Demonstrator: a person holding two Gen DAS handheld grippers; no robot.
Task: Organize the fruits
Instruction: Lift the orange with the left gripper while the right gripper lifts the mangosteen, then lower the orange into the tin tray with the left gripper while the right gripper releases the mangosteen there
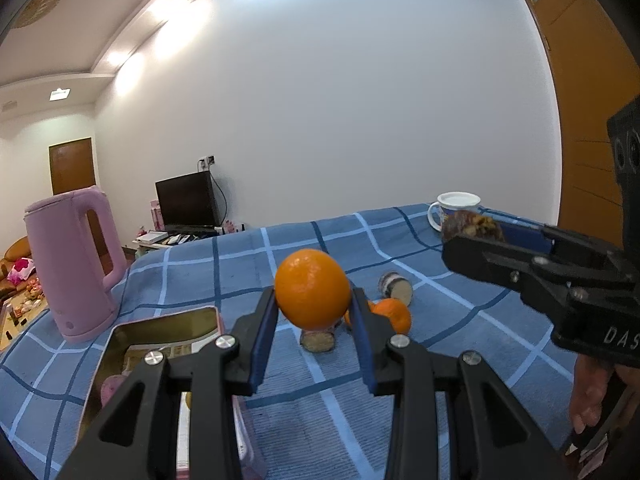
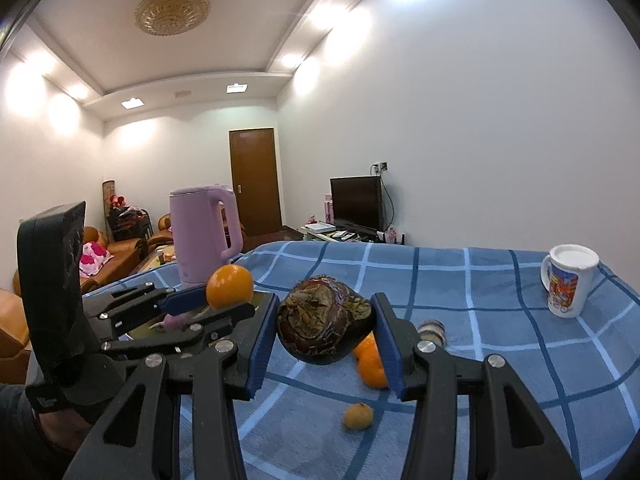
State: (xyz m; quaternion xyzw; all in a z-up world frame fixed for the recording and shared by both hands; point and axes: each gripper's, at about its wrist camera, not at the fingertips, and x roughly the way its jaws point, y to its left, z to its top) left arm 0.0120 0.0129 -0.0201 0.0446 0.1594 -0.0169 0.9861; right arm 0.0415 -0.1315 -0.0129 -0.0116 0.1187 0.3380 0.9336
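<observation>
Both grippers are loaded and lifted above the tablecloth (image 1: 440, 320), presumably so the fruit clears what lies below on its way to the tin (image 1: 160, 332). The left gripper (image 1: 314, 304) clamps an orange (image 1: 310, 288) just right of the tin; the right gripper (image 2: 326, 324) pinches a dark, shrivelled fruit (image 2: 324, 320) farther right. Under them lie a tangerine (image 1: 394, 314), a small yellow fruit (image 2: 359, 415) and two cut pieces (image 1: 396, 286). The kettle (image 1: 76, 264) stands just behind the tin, the mug (image 2: 568, 280) well to its right; neither blocks the drop.
</observation>
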